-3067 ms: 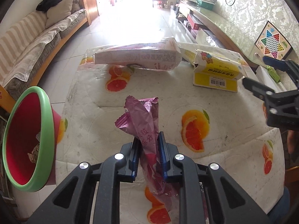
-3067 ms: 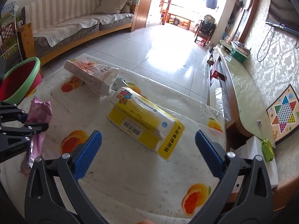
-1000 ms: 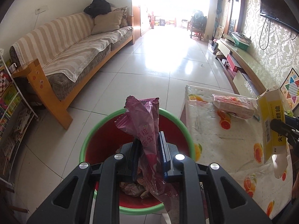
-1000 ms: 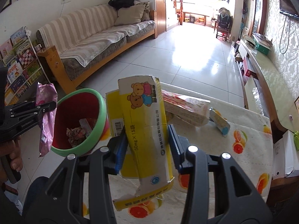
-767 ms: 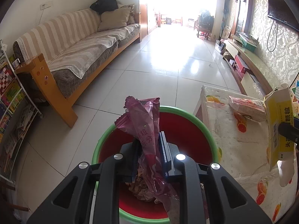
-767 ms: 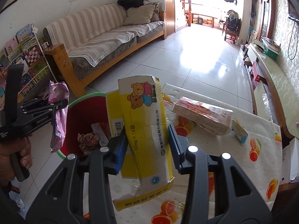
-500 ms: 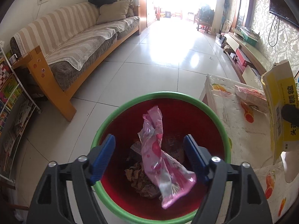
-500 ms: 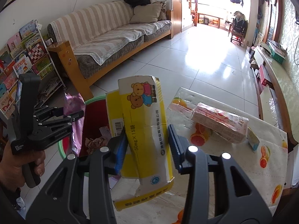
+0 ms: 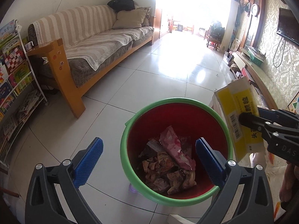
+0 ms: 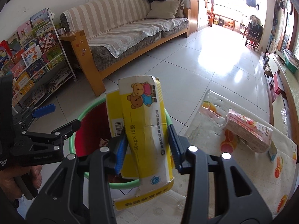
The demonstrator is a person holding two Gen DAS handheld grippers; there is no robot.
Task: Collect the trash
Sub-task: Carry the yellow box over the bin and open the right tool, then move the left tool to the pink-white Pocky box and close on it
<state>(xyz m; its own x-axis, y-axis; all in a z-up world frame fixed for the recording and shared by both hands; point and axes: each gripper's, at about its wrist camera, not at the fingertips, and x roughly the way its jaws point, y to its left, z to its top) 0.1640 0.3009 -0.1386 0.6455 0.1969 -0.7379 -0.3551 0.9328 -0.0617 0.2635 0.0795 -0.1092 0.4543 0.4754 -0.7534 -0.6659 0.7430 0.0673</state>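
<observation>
So the pink wrapper (image 9: 175, 149) you had pinched in your left gripper (image 9: 149, 160) a second ago is out of it now and lying in the bin (image 9: 129, 160), on top of the crumpled stuff at the bottom. The jaws are opening, spread wide with nothing between them, hanging right over the bin's green rim in the lower middle of the left wrist view.

Your right gripper (image 10: 147, 145) has come across from the worktop (image 10: 243, 168) and is pinching the yellow carton (image 10: 143, 123) across its narrow width, blue pads pressed on both sides. The carton's long axis runs up and away from the jaws, bear end at the top, torn flap end hanging below the pads.

The bit that matters for the drop: in the right wrist view the bin sits behind and to the lower left of the carton, mostly hidden by it. In the left wrist view the carton shows at the right edge, just outside the rim, not over the red inside yet. So I'd say you need to carry it a little more toward the left before letting go, or the low end could clip the rim. Your left gripper is right over the opening too, so pull it clear first.

One pink box (image 10: 248, 132) is left on the worktop, right side of the right wrist view.
</observation>
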